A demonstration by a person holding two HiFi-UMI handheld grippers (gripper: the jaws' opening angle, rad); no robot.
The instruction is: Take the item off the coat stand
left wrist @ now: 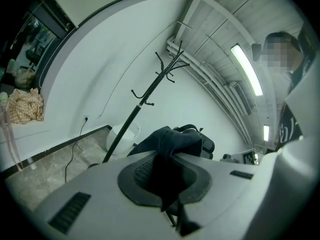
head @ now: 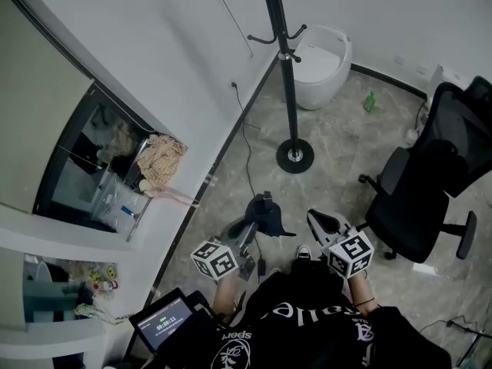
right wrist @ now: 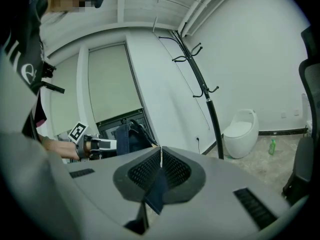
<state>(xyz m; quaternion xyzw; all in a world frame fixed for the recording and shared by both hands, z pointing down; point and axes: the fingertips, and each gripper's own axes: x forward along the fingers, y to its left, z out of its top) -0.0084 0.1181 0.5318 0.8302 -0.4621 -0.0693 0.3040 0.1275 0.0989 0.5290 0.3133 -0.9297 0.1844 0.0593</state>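
The black coat stand (head: pixel 289 75) rises from its round base on the stone floor by the white wall, and its hooks (left wrist: pixel 167 69) hang bare. A dark blue cloth item (head: pixel 269 215) droops from my left gripper (head: pixel 259 207), which is shut on it well in front of the stand. In the left gripper view the cloth (left wrist: pixel 172 139) bunches over the closed pads of that gripper (left wrist: pixel 167 166). My right gripper (head: pixel 319 220) is level with it to the right, shut with nothing held. The right gripper view shows its pads (right wrist: pixel 175 171) pressed together, the stand (right wrist: pixel 202 91) beyond, and the held cloth (right wrist: pixel 122 139) at left.
A white rounded bin (head: pixel 323 64) stands just behind the coat stand. A black office chair (head: pixel 430 183) is on the right. A green bottle (head: pixel 370 101) and a cable (head: pixel 247 156) lie on the floor. A wall recess at left holds a beige cloth (head: pixel 160 160).
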